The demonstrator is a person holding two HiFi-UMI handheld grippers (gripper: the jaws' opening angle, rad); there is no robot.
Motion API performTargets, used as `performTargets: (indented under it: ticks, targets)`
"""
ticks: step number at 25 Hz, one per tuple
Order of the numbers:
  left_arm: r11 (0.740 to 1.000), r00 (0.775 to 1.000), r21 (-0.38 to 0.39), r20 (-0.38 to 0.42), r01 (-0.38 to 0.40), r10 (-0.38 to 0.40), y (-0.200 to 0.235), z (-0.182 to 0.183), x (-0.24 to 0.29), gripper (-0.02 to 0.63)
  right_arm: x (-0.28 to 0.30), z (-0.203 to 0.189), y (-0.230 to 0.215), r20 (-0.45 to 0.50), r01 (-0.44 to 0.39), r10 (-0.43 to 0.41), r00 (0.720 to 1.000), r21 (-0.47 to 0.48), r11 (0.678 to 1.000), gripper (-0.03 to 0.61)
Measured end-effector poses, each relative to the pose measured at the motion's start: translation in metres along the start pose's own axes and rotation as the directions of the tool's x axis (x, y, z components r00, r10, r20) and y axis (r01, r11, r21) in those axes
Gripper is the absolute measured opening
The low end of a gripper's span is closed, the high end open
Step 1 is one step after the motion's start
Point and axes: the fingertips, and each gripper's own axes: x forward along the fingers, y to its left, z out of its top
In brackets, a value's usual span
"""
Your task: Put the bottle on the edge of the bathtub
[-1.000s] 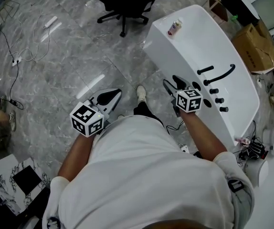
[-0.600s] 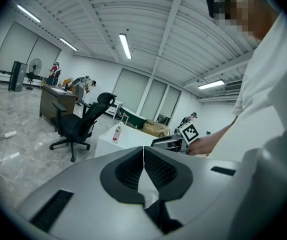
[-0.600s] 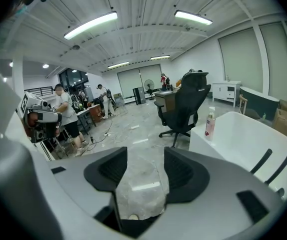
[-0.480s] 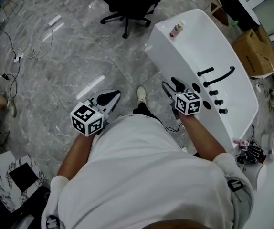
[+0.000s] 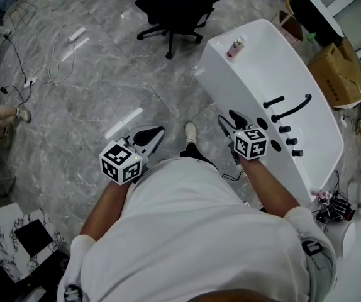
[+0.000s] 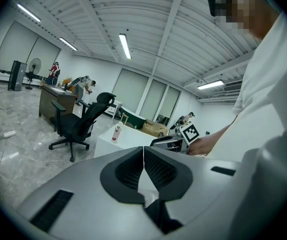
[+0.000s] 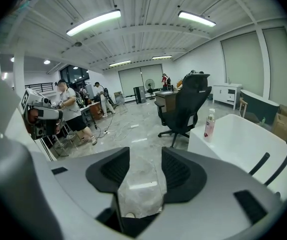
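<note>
A small white and pink bottle (image 5: 234,46) stands upright on the far end of the white bathtub's rim (image 5: 218,74). It also shows in the left gripper view, bottle (image 6: 116,132), and in the right gripper view, bottle (image 7: 210,124). My right gripper (image 5: 228,118) hovers beside the tub's near side, far from the bottle. Its jaws have just been closing, and a gap remains between them with nothing in it (image 7: 144,159). My left gripper (image 5: 150,134) hangs over the floor, shut and empty (image 6: 143,151).
A black office chair (image 5: 180,5) stands beyond the tub's far end. Black faucet fittings (image 5: 290,106) sit on the tub's right rim. A cardboard box (image 5: 338,68) lies to the right. Cables (image 5: 36,74) trail over the floor on the left. People (image 7: 68,111) stand in the distance.
My right gripper's jaws stand closer together than before. The head view has shifted a little. The bottle stays where it was on the tub.
</note>
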Motion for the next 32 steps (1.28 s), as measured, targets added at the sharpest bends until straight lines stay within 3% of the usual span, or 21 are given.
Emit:
performTargets:
  ticks: [23, 32]
  targets:
    - [1.000, 1.000, 0.010, 0.005, 0.000, 0.000, 0.009, 0.009, 0.001, 0.020, 0.007, 0.017, 0.002, 0.004, -0.005, 0.006, 1.000, -0.045, 0.999, 0.186]
    - [0.999, 0.999, -0.013, 0.004, 0.032, -0.032, -0.001, 0.001, 0.003, 0.020, 0.001, 0.002, 0.005, -0.013, -0.009, 0.009, 1.000, -0.028, 1.000, 0.184]
